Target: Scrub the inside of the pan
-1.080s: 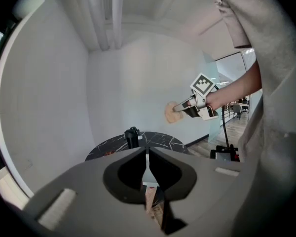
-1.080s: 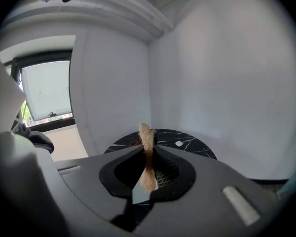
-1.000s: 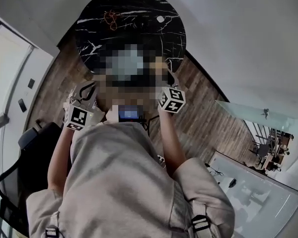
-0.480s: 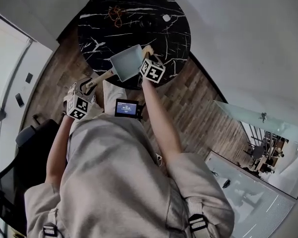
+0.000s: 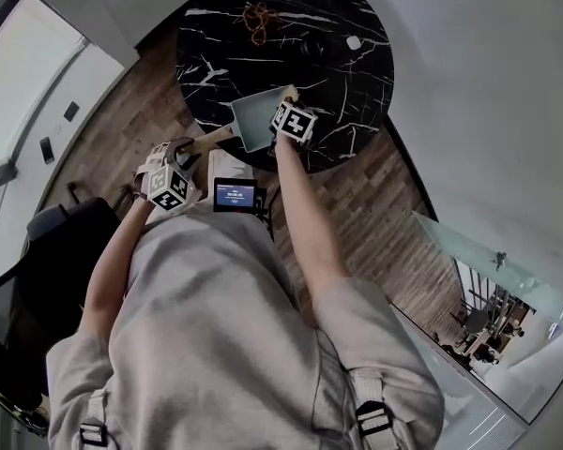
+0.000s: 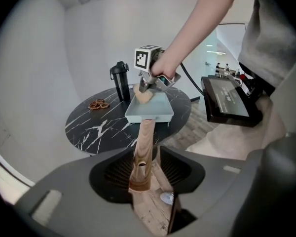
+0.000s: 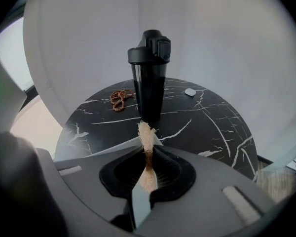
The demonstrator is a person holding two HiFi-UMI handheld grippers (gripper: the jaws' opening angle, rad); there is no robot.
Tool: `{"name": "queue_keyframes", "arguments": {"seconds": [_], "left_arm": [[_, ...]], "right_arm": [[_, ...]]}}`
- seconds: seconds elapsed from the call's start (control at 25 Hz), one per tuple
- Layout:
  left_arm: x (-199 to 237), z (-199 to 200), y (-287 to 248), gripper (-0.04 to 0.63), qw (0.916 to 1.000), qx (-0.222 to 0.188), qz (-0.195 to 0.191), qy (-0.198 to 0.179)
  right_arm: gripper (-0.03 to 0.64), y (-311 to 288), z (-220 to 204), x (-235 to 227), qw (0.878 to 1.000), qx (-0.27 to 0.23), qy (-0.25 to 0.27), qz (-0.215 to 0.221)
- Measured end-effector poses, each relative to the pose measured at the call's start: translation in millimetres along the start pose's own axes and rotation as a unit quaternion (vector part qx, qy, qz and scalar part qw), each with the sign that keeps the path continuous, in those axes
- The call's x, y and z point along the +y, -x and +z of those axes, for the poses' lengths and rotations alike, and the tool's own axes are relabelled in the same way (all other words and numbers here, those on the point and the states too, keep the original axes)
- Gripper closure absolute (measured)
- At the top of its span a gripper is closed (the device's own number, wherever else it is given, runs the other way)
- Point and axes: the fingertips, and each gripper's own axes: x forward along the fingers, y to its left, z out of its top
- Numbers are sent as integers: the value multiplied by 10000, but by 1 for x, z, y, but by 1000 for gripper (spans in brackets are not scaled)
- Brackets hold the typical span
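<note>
We've got the pan (image 5: pixel 255 120) sitting on the near edge of the round black table (image 5: pixel 347 92), its wooden handle (image 5: pixel 211 139) sticking out past the rim toward us. The left gripper (image 5: pixel 176 150) is at the handle's end, and its jaws have just been opening. They stand wide with the handle lying between them, and floor shows through a gap on one side, so there's no squeeze on the wood. The right gripper (image 5: pixel 289 109) is clamped tight on a tan sponge (image 7: pixel 146 132), pinched thin between the jaws with a frayed tuft poking out in front. From the left gripper view we see that sponge down at the pan's far rim, over the inside; whether it touches the bottom, we can't tell. Behind the pan a black bottle (image 7: pixel 149 75) stands upright, a brown coil (image 7: pixel 119 99) lies near it on the tabletop, and a small white thing (image 7: pixel 190 91) sits well apart on the other side. A small screen (image 5: pixel 236 195) hangs at our chest.
</note>
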Motion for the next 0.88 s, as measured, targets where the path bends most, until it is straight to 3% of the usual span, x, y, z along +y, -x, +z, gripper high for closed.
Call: {"name": "queue_keyframes", "arguments": {"seconds": [0.24, 0.56, 0.88], "left_arm": [[6, -4, -11, 480, 9997, 226, 43, 10], [-2, -3, -17, 479, 9995, 317, -85, 37], [-2, -5, -16, 471, 9992, 388, -82, 16]], "right_arm": [[566, -15, 0, 9, 9997, 64, -93, 211], [566, -18, -17, 40, 9937, 368, -293, 1019], [566, -15, -30, 71, 9818, 579, -147, 1801]]}}
